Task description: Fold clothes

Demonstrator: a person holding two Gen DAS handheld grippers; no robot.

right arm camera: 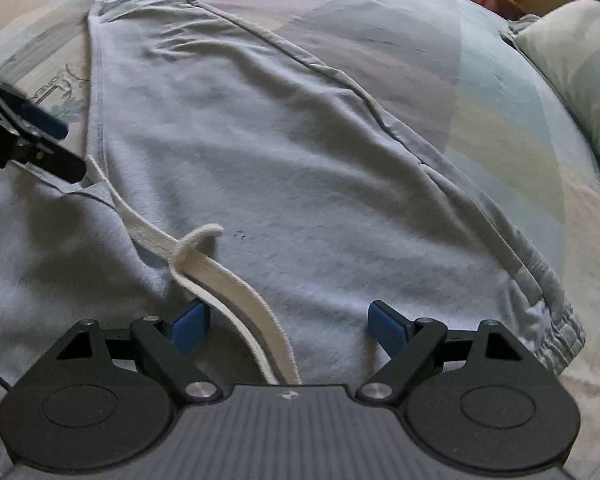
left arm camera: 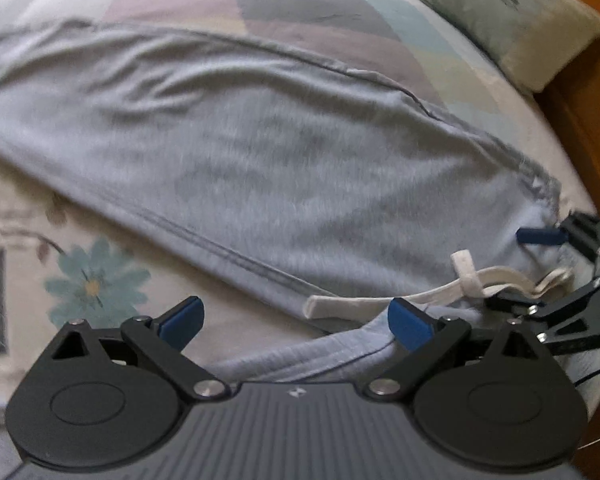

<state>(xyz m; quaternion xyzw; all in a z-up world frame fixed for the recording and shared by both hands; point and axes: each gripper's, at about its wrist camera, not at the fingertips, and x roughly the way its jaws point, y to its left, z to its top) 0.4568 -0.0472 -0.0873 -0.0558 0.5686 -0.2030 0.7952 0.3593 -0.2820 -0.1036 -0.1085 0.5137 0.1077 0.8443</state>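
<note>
We see a pair of light grey sweatpants (right arm camera: 284, 168) spread flat on a bed, over a bedsheet (right arm camera: 480, 92) printed with pale colour blocks and flowers. One leg runs away from us toward the far edge of the bed, its cuff at the top of the right wrist view, and the waistband lies closest to both grippers. A cream drawstring (right arm camera: 236, 280) trails loosely across the waist area, one end curled up in a small loop.

Our right gripper (right arm camera: 288, 324) hangs over the waistband with its blue fingers spread wide; the drawstring passes between them, but the pads press on nothing. Our left gripper (left arm camera: 296, 322) is likewise spread wide above the near edge of the fabric. Its right finger (left arm camera: 410, 328) sits just beside a fold of grey cloth, and in the blurred left wrist view we cannot tell for sure whether it touches the cloth; it does not pinch it.

The two grippers are close together, each visible at the edge of the other's view. A pillow (right arm camera: 576, 80) rests at the far right of the bed, against a wooden frame (left arm camera: 580, 120).
</note>
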